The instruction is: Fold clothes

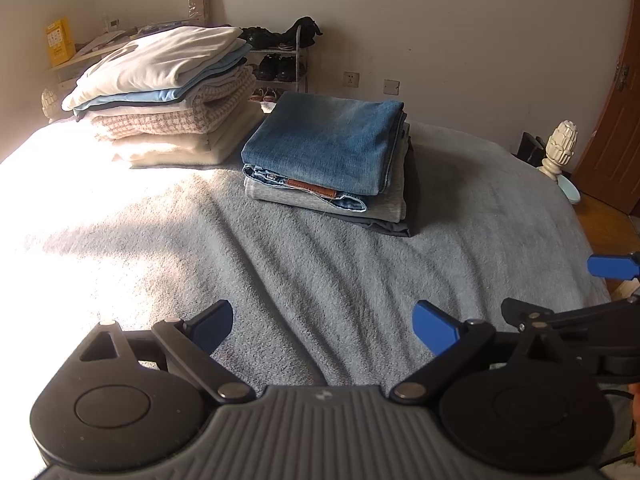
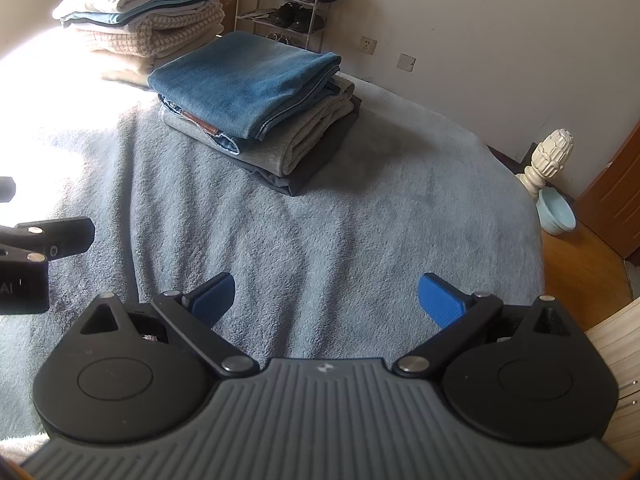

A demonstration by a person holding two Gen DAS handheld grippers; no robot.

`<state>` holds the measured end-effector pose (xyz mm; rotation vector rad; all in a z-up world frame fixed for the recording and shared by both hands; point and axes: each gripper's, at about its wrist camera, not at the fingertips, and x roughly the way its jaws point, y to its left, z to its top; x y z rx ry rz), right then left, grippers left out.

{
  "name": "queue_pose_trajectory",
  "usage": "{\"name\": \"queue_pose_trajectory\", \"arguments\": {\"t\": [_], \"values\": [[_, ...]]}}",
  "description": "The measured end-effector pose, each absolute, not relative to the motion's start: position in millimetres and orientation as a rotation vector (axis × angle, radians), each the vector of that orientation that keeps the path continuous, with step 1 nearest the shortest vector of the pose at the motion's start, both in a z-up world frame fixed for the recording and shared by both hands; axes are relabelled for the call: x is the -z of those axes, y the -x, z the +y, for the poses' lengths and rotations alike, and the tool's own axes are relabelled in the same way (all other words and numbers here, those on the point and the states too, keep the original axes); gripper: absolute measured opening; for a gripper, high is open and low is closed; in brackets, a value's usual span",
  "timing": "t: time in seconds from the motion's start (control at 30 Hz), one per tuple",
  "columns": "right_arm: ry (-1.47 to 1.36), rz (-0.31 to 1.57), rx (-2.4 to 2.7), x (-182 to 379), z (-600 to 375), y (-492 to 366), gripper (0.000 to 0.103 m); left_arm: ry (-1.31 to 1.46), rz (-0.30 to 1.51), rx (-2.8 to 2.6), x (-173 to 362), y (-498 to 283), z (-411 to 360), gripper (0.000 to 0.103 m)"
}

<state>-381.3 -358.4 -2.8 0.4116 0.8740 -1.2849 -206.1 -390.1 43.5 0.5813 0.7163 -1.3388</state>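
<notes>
Hovering low over a grey-blue fleece blanket (image 1: pixel 320 264) covering a bed: left gripper (image 1: pixel 323 326), blue-padded fingers spread wide, pinching nothing. Hovering just beside it: right gripper (image 2: pixel 325 300), fingers likewise spread and carrying nothing. Lying bare between grippers and piles, the near stretch of blanket, with no loose garment showing.

Sitting further back, mid-bed: folded blue jeans (image 1: pixel 324 144) topping a stack with a grey garment (image 2: pixel 296 144) and a dark garment (image 2: pixel 304 176) beneath. Standing behind and left, partly washed out by sunlight: taller pile of pale folded tops (image 1: pixel 160 92).

Standing against the far wall: shoe rack (image 2: pixel 288 4). Rising at the bed's right corner: white carved bedpost finial (image 2: pixel 550 156), with a pale blue bowl (image 2: pixel 558 214) below on the wooden floor.

Judging by looks: denim likely handling heavy and fairly stiff, resisting slip; best pinched at a thick folded edge or the waistband near the leather patch (image 1: pixel 311 188). Pale tops probably handling softer, lighter and sagging when lifted; better gripped at two corners together.
</notes>
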Motion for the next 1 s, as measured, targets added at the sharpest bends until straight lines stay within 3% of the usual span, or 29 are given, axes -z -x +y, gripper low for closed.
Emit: {"name": "queue_pose_trajectory", "arguments": {"t": [1.0], "values": [[-0.415,0.881,1.281,4.0,-358.3,380.4,0.099,-0.585,0.717,1.333,-44.0,205.9,-389.1,0.097]]}}
